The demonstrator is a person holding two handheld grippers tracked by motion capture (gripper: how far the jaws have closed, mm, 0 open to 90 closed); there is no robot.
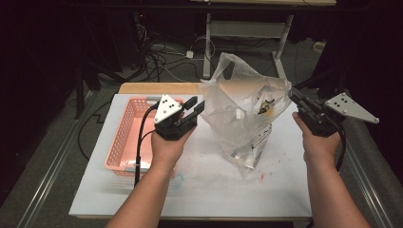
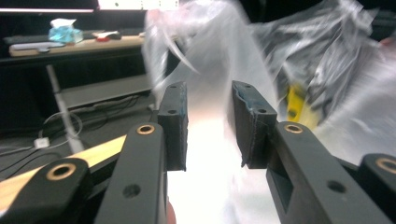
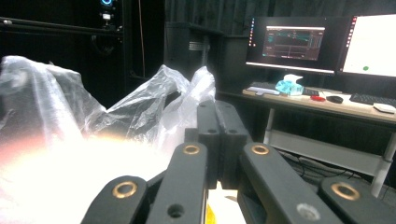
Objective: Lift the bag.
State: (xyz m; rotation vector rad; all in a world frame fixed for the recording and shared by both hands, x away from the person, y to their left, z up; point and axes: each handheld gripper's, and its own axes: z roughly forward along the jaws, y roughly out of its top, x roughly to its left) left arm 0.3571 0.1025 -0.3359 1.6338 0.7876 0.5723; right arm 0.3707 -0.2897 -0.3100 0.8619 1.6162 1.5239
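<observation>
Where the white tabletop [image 1: 199, 190] sits, the room around it is dark, with a grey floor and a lot of black cables lying behind it. A strip of light wood runs along the far edge of the tabletop. Farther back, the right gripper view shows a long desk [image 3: 327, 105] with two lit screens, a keyboard and a blue tissue pack on it.

A big clear plastic bag [image 1: 242, 114] stands up in the middle of the tabletop. It is crinkly and shiny, and its top is open and floppy. Inside it there is something yellow and black, and a white box with dark print lower down. A pink basket [image 1: 124, 137] with holes in its sides lies on the left part of the tabletop.

The left hand-held gripper [image 1: 194, 108] is between the basket and the bag, just beside the bag's left side. Its jaws are apart with nothing pinched, and the bag shows past the gap between them. The right hand-held gripper [image 1: 295, 99] is at the bag's right top edge. Its jaws are pressed tight together, and a bit of the bag's edge seems to be caught in them.
</observation>
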